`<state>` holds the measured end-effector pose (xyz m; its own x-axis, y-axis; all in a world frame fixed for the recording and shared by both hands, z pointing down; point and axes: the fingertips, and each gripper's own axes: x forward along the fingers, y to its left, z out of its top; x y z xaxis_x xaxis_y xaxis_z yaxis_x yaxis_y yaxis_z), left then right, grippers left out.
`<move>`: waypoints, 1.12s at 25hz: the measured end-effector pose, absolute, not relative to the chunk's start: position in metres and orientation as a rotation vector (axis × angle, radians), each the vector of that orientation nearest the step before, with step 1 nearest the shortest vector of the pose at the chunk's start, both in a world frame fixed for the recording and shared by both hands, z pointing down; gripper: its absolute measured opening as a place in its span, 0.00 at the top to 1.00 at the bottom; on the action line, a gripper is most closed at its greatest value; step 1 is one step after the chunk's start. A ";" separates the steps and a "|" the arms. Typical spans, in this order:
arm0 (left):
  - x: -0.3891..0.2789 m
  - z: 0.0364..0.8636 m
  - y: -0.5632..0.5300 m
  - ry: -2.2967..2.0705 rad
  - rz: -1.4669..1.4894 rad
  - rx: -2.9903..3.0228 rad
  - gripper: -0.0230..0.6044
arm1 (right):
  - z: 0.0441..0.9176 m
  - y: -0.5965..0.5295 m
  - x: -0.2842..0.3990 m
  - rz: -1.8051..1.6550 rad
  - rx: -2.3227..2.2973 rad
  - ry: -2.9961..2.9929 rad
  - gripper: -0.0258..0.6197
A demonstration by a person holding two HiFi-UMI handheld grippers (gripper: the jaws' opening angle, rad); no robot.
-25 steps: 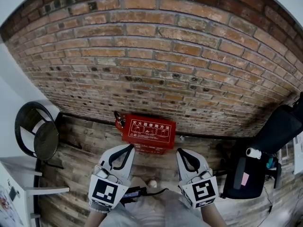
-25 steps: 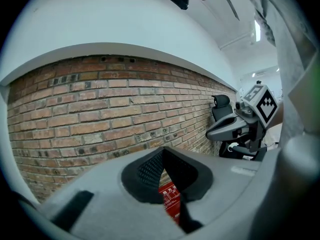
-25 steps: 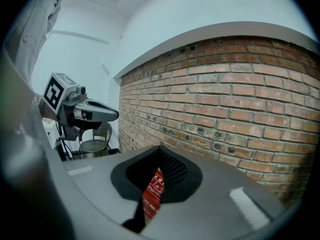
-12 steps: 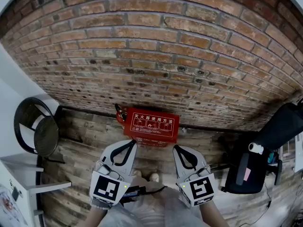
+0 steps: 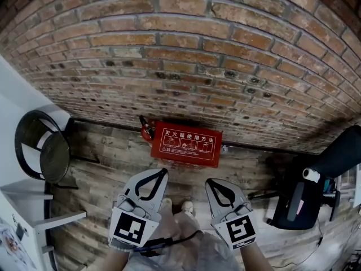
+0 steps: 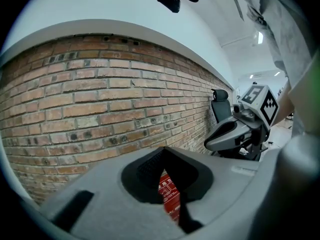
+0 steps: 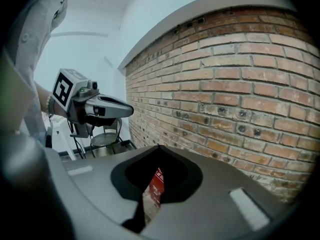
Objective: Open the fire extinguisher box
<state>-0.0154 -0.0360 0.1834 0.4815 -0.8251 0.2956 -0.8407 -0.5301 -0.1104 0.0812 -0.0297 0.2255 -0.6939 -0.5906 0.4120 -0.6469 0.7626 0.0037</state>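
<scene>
There is one red fire extinguisher box (image 5: 185,144) at the foot of one brick wall (image 5: 186,49), and one small red object with a black top (image 5: 146,130) just beside the box's left end. Two grippers show, the left gripper (image 5: 162,174) and the right gripper (image 5: 210,183), and each bears one marker cube, making two: the left cube (image 5: 131,229) and the right cube (image 5: 239,229). There are two black chairs, one round-seated chair (image 5: 45,154) at the left and one office chair (image 5: 338,157) at the right, plus one white shelf unit (image 5: 28,193) and one dark cable (image 5: 169,241).
</scene>
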 end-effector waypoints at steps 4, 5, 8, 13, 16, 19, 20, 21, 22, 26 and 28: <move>-0.020 0.201 -0.041 -1.455 0.489 2.691 0.97 | 0.248 -0.033 0.074 0.193 0.915 -2.541 0.95; -0.022 0.206 -0.040 -1.443 0.499 2.692 0.97 | 0.254 -0.033 0.071 0.206 0.915 -2.537 0.95; -0.029 0.224 -0.040 -1.420 0.520 2.647 0.97 | 0.272 -0.038 0.069 0.274 0.926 -2.522 0.95; -0.036 0.260 -0.036 -1.403 0.539 2.610 0.97 | 0.305 -0.044 0.068 0.413 0.957 -2.502 0.95; -0.039 0.282 -0.033 -1.392 0.544 2.596 0.97 | 0.323 -0.046 0.063 0.439 0.969 -2.487 0.95; -0.041 0.305 -0.034 -1.384 0.542 2.592 0.97 | 0.342 -0.047 0.055 0.447 0.960 -2.489 0.95; -0.041 0.313 -0.035 -1.382 0.541 2.589 0.97 | 0.349 -0.046 0.052 0.447 0.950 -2.488 0.95; -0.042 0.321 -0.035 -1.377 0.541 2.584 0.97 | 0.357 -0.046 0.051 0.450 0.942 -2.488 0.95; -0.043 0.329 -0.035 -1.370 0.544 2.580 0.97 | 0.365 -0.046 0.049 0.458 0.938 -2.488 0.95; -0.047 0.358 -0.039 -1.358 0.554 2.572 0.97 | 0.396 -0.048 0.044 0.511 0.935 -2.496 0.95; -0.050 0.372 -0.041 -1.378 0.537 2.534 0.97 | 0.413 -0.049 0.043 0.535 0.922 -2.487 0.95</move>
<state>-0.0495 -0.0415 0.3717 0.4973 -0.7651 0.4091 -0.8403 -0.5421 0.0076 0.0429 -0.0486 0.4131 -0.6850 -0.5137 0.5166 -0.6806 0.7042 -0.2022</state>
